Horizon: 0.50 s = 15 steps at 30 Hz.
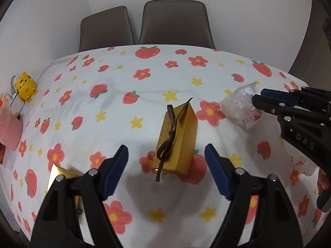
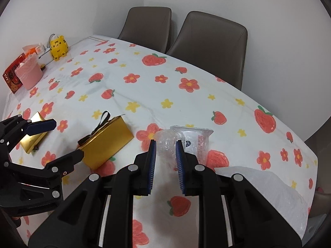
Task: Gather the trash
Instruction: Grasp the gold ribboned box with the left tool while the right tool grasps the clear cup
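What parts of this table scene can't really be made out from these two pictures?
- Second gold box, left wrist view: mostly behind the left gripper; shape unclear.
- Crumpled clear plastic wrapper, right wrist view: its near part sits behind the right gripper; print too small to read.
- White plastic bag, right wrist view: cut off by the edge.
- Red card: lettering too small.

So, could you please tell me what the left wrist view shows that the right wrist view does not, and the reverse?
Only the left wrist view: the gold box's top, with its brown ribbon running lengthwise. Only the right wrist view: a red packet behind the pink cup, and a white bag at the near right edge. Both show the box, the clear wrapper, the tiger toy, two chairs, the left gripper open and the right gripper narrowly open.
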Each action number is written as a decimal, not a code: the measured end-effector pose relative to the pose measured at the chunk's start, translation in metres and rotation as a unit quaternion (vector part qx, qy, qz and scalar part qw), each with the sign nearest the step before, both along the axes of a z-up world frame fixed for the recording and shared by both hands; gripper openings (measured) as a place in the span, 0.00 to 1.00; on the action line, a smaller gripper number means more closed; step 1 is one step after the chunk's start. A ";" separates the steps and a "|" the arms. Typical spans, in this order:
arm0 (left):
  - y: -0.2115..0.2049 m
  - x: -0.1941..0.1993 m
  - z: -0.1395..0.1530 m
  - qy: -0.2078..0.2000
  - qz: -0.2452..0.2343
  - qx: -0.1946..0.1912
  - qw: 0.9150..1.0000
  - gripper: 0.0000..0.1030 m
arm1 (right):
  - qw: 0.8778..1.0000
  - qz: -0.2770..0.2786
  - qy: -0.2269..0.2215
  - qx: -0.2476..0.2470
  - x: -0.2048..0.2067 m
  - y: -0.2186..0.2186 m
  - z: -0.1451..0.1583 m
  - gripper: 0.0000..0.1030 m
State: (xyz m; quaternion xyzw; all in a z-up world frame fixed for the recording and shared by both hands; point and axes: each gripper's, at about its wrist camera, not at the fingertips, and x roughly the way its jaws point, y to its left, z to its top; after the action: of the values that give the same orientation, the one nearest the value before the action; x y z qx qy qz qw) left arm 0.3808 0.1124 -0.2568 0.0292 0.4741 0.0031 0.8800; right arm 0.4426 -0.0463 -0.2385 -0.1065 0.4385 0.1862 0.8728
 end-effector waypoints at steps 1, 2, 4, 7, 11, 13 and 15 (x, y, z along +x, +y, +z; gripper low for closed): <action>0.000 0.004 -0.005 0.004 -0.001 0.000 1.000 0.74 | 1.000 -0.002 0.006 0.001 0.003 -0.001 -0.005 0.18; 0.001 0.007 -0.009 0.007 -0.002 0.000 1.000 0.74 | 1.000 -0.003 0.010 0.002 0.007 -0.003 -0.009 0.18; 0.001 0.013 -0.017 0.014 -0.003 0.001 1.000 0.74 | 1.000 -0.004 0.019 -0.001 0.013 -0.004 -0.019 0.18; 0.001 0.020 -0.027 0.025 -0.005 0.000 1.000 0.74 | 1.000 0.004 0.008 -0.004 0.016 -0.002 -0.021 0.18; -0.001 0.027 -0.039 0.037 -0.007 0.000 0.999 0.70 | 1.000 0.011 0.001 -0.009 0.022 0.002 -0.021 0.24; -0.001 0.029 -0.043 0.043 -0.007 -0.003 0.999 0.67 | 1.000 0.008 -0.002 -0.008 0.023 0.000 -0.020 0.31; -0.002 0.031 -0.047 0.049 -0.009 -0.007 0.999 0.62 | 1.000 -0.002 -0.006 -0.012 0.024 -0.003 -0.021 0.41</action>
State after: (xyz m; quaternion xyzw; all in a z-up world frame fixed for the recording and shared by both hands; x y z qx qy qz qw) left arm 0.4115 0.1100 -0.3039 0.0277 0.5167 -0.0095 0.8557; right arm 0.4663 -0.0491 -0.2592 -0.1173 0.4354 0.1788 0.8745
